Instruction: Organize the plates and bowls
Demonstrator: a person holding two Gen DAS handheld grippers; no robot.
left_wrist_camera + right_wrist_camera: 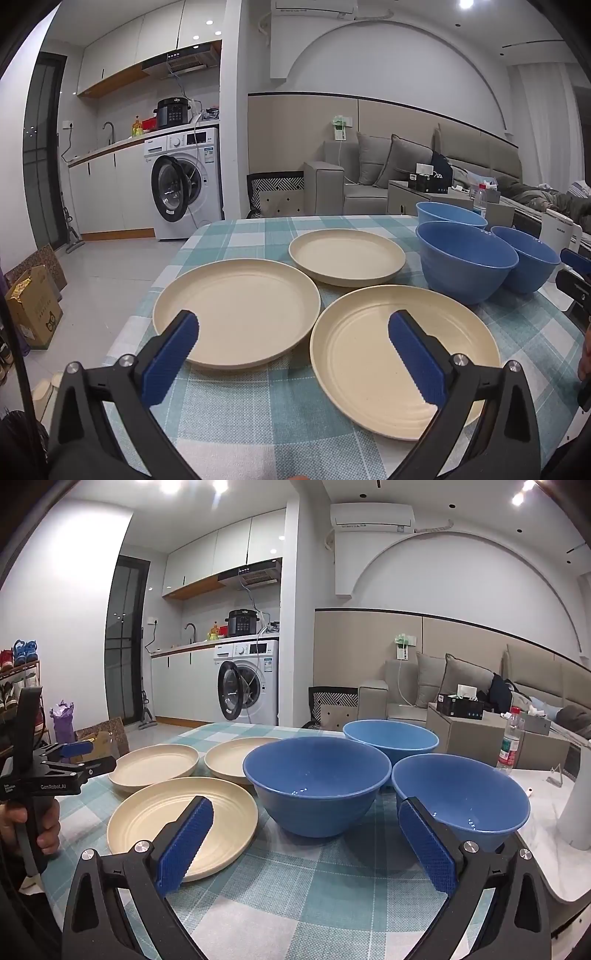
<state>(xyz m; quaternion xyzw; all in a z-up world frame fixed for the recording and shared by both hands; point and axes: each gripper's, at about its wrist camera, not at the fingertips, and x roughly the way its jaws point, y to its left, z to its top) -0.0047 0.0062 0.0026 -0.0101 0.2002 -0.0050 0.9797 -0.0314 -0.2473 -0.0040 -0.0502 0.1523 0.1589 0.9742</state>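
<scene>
Both tools are spread wide with nothing between their blue pads. Seen from its own camera, the left gripper hangs over the near edge of the table, one finger above the left cream plate, the other above the near cream plate — neither finger visibly touching a plate. The right gripper hovers likewise, its left finger over the near cream plate and its right finger in front of the right blue bowl; contact there cannot be told.

Three cream plates lie flat and separate on the teal checked tablecloth: two close to the person, side by side with rims nearly meeting, and the far cream plate behind them. To their right stand three blue bowls, all upright — the big blue bowl nearest the plates, the right blue bowl just beside it, and the far blue bowl behind and between those two. The bowls crowd close together; whether their rims touch is not clear.

From the right wrist camera the left gripper appears at the left edge, held in a hand. Beyond the table stand a washing machine with its door ajar, a grey sofa and a water bottle.
</scene>
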